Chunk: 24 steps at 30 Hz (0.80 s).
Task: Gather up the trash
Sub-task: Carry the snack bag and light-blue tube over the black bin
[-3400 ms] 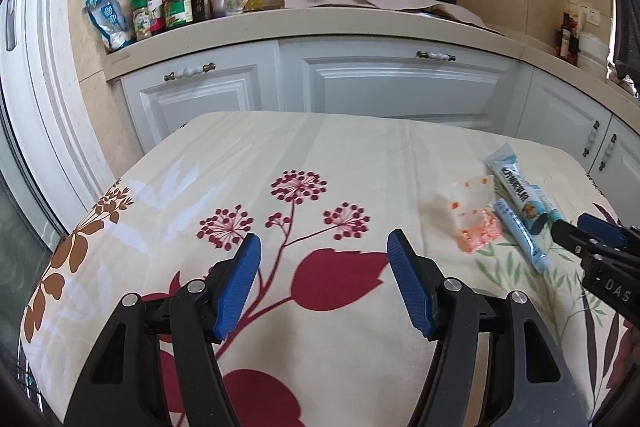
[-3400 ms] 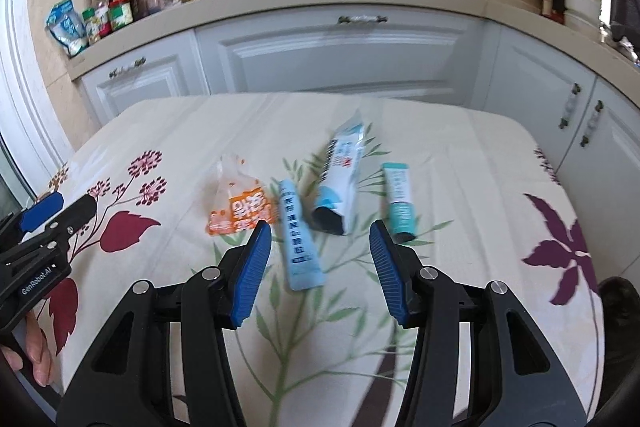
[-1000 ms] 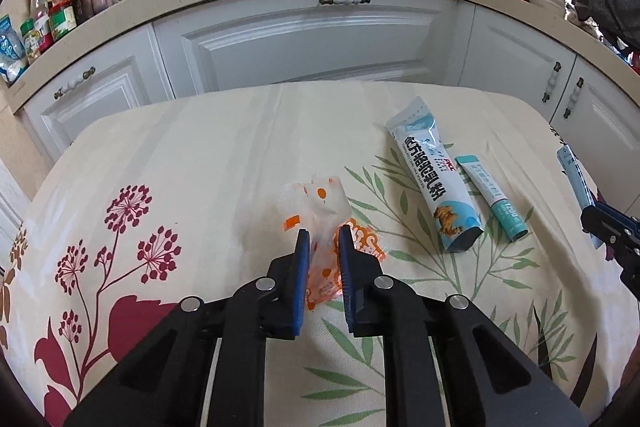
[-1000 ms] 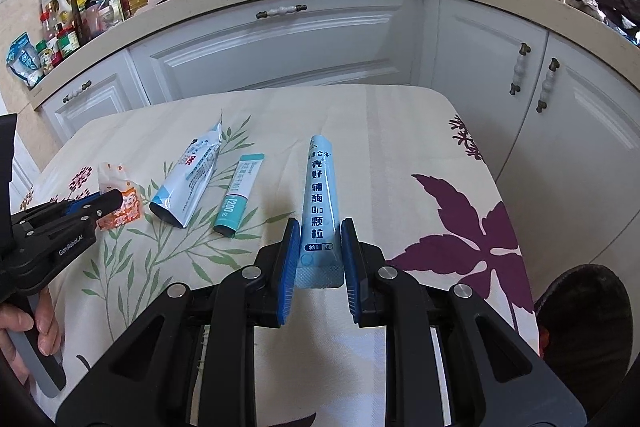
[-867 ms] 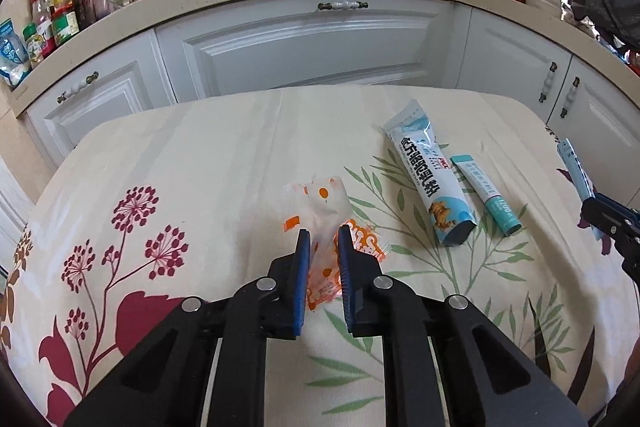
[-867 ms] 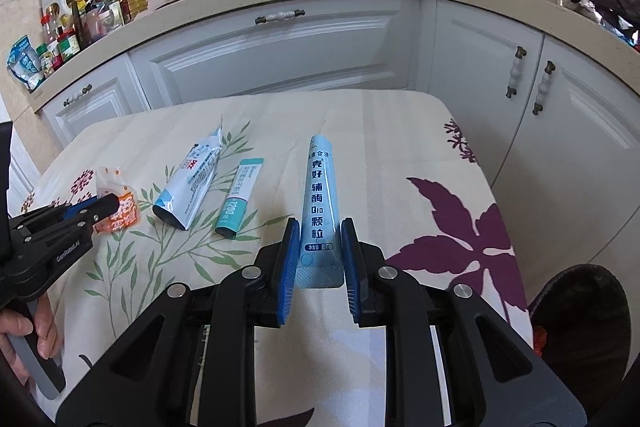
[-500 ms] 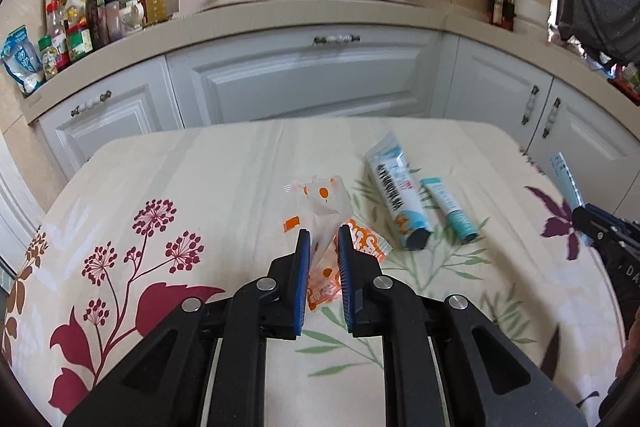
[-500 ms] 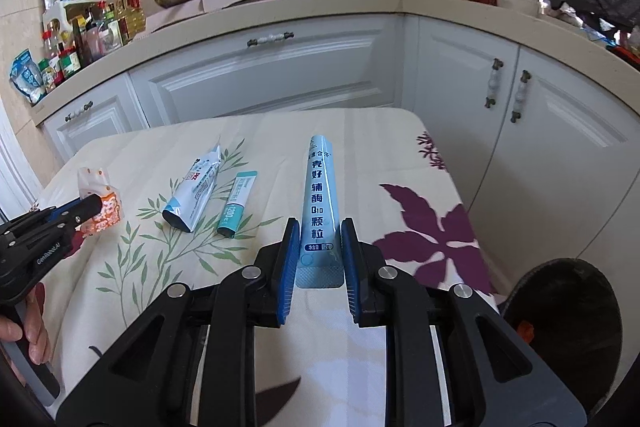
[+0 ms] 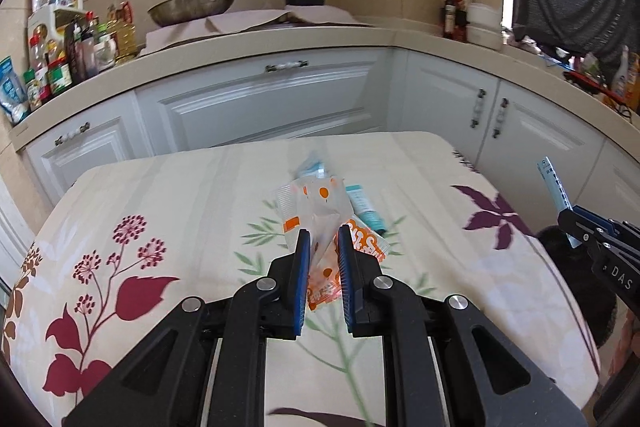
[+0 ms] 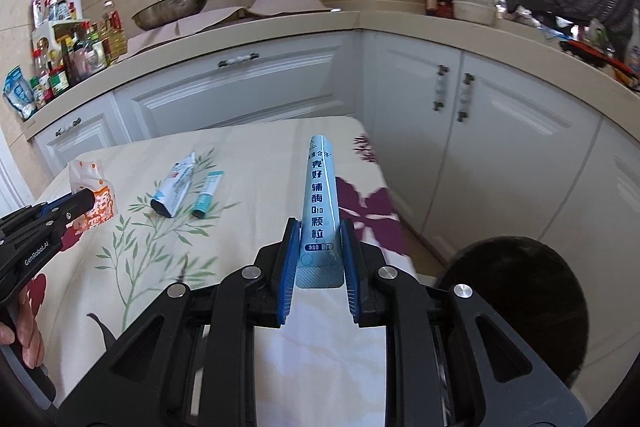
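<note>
The left gripper is clamped on a crinkled orange-and-clear plastic snack wrapper, the right gripper on a long pale-blue sachet, both lifted above the floral tablecloth. 2 blue packets remain lying there; a round black bin waits beside it.

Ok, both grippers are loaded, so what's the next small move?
Probably swing the right gripper over the black bin at lower right, then open. It is shut on the blue sachet, and the bin mouth sits just off the table edge. The left gripper can follow with its orange wrapper.
</note>
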Motion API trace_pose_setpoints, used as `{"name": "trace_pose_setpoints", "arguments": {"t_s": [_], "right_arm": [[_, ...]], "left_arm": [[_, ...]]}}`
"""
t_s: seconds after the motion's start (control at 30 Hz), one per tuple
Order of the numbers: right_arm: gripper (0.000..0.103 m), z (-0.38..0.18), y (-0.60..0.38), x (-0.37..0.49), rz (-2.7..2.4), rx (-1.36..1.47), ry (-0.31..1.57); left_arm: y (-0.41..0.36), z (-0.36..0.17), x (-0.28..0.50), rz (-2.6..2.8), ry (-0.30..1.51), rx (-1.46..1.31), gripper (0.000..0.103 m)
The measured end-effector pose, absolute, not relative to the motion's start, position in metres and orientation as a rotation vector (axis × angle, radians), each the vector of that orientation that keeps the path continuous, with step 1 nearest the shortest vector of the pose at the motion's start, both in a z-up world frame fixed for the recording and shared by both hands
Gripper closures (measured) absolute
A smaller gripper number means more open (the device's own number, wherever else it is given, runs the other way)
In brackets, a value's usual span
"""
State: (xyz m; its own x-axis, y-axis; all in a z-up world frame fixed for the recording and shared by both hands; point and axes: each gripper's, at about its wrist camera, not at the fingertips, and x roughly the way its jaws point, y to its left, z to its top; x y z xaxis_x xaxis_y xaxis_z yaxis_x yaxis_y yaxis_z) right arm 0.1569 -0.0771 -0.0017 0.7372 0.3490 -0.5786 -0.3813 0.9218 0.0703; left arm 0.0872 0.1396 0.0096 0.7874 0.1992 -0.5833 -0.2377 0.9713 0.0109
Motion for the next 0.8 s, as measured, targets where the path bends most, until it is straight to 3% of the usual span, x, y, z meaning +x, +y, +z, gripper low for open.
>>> {"name": "trace_pose_setpoints", "arguments": {"t_s": [0.8], "right_arm": [[0.082,0.006,-0.218,0.12,0.125,0.022,0.564]], "left_arm": [[0.008,0.019,0.094,0.013,0.576,0.019,0.088]]}}
